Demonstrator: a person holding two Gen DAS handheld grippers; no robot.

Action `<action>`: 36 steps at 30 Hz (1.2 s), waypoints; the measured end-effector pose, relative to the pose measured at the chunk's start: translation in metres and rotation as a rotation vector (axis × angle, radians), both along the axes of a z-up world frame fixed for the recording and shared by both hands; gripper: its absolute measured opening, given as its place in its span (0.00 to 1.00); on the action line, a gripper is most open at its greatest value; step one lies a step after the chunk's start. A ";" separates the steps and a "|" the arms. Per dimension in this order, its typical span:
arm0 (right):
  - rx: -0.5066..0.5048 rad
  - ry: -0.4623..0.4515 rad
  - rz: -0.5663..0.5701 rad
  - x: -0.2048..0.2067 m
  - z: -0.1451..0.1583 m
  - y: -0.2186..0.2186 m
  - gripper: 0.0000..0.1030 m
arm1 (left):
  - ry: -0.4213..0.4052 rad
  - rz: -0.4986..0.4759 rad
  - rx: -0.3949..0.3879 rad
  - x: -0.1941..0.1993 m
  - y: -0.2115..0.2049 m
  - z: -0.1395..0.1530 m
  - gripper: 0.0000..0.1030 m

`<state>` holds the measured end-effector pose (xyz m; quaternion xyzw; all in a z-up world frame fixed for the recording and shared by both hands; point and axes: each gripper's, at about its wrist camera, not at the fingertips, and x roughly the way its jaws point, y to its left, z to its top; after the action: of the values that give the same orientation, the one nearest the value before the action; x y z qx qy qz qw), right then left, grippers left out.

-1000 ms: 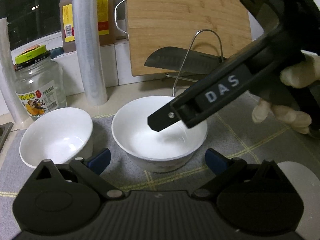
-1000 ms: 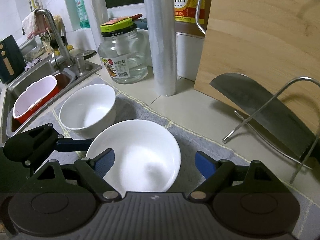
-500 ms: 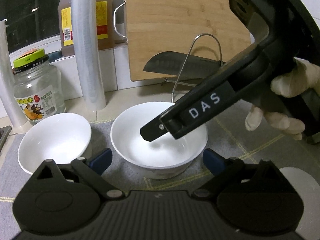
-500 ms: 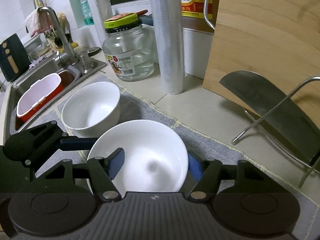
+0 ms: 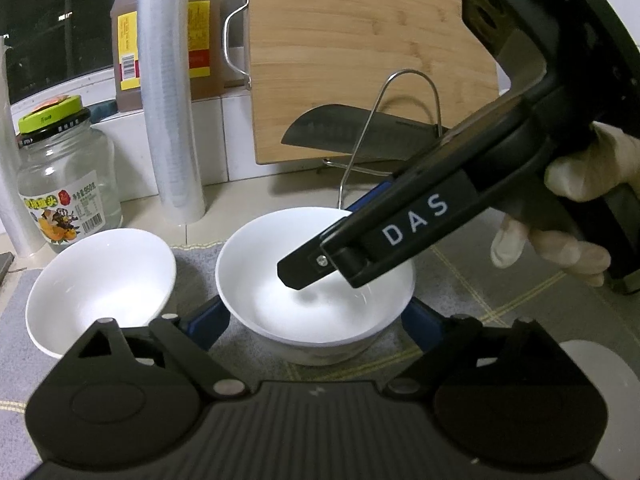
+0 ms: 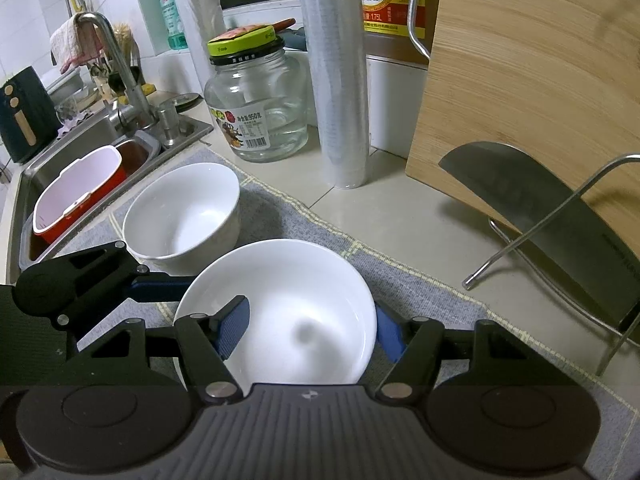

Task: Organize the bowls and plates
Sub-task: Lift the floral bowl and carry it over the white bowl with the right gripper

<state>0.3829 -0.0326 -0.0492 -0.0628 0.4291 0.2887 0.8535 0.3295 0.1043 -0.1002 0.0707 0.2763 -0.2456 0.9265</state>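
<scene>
**Listener:** Bowl first: where is it, and what has hold of it?

**Operator:** The larger bowl (image 5: 340, 320) sits nearest me, upright on a grey mat (image 6: 420, 280). My right gripper (image 6: 308, 332) is clamped on its wall, one blue pad inside and one outside the rim. My left gripper (image 5: 314, 324) straddles the bowl from the other side. Its jaws have just been closing, and the pads lie against the outer wall. I cannot tell whether they press yet.

**Listener:** How will it handle?

**Operator:** I judge it stiff, glazed and slick, fairly weighty, and liable to chip. The rim is the sensible place to pinch, or the two opposite sides together, kept level.

**Listener:** What lies beyond?

**Operator:** Just beside it, towards the sink (image 6: 80, 148), stands a smaller bowl (image 6: 188, 216), empty and upright, close but seemingly not touching. The edge of a white plate (image 5: 600, 380) shows at my right. Behind the mat are a glass jar (image 6: 260, 112), then a knife (image 6: 540, 208) on a wire stand, and a wooden cutting board (image 6: 540, 80) leaning on the wall.
</scene>
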 end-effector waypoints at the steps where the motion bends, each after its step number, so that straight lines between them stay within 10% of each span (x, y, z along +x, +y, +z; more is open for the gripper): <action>1: -0.001 0.001 -0.001 0.000 0.000 0.000 0.70 | -0.001 0.000 0.003 0.000 0.000 0.000 0.89; 36: 0.040 -0.099 -0.027 -0.098 0.063 -0.023 0.70 | -0.039 -0.093 -0.037 -0.078 0.000 0.046 0.90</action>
<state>0.2848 -0.0554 0.0138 -0.0542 0.3815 0.2822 0.8786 0.2519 0.1041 -0.0540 0.0711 0.2500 -0.2921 0.9204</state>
